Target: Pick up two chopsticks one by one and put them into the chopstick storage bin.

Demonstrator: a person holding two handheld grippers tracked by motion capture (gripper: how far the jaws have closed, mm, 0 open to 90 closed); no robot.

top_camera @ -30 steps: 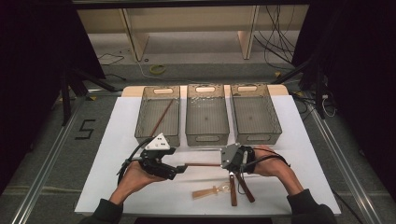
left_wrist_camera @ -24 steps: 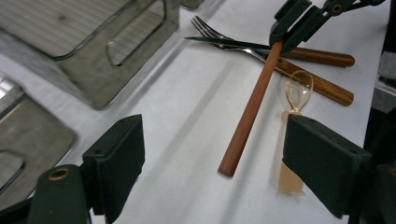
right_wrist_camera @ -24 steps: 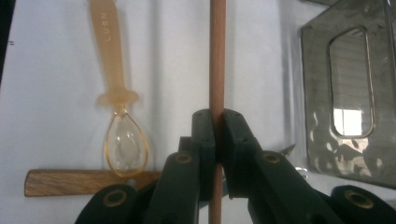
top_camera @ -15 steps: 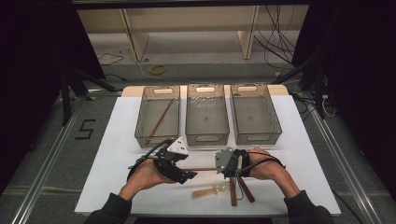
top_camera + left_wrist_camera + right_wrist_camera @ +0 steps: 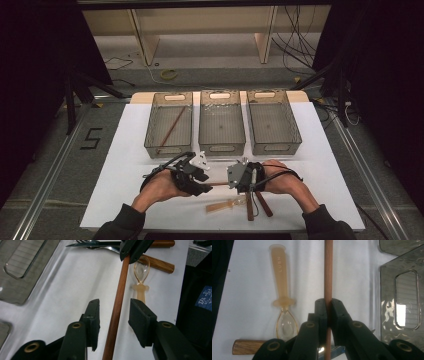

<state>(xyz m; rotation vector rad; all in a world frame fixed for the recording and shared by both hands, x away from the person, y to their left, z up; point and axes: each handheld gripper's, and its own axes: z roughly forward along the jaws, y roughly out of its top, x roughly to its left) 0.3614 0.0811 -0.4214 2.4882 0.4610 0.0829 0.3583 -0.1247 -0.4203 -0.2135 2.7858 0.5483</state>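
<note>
Left gripper (image 5: 202, 181) now nearer the right gripper (image 5: 231, 182), jaws just closing around the wooden stick (image 5: 117, 307), not touching, right jaws clamped on it, spoon (image 5: 282, 302) at 9 o'clock.

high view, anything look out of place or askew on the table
Nothing is spilled or damaged. The one oddity: a single chopstick lies diagonally in the left bin, while its mate is off the table, clamped by the right hand-held gripper.

The pale spoon (image 5: 280, 282) handle reads "LUSN"; a "5" (image 5: 90, 138) marks the floor.
</note>
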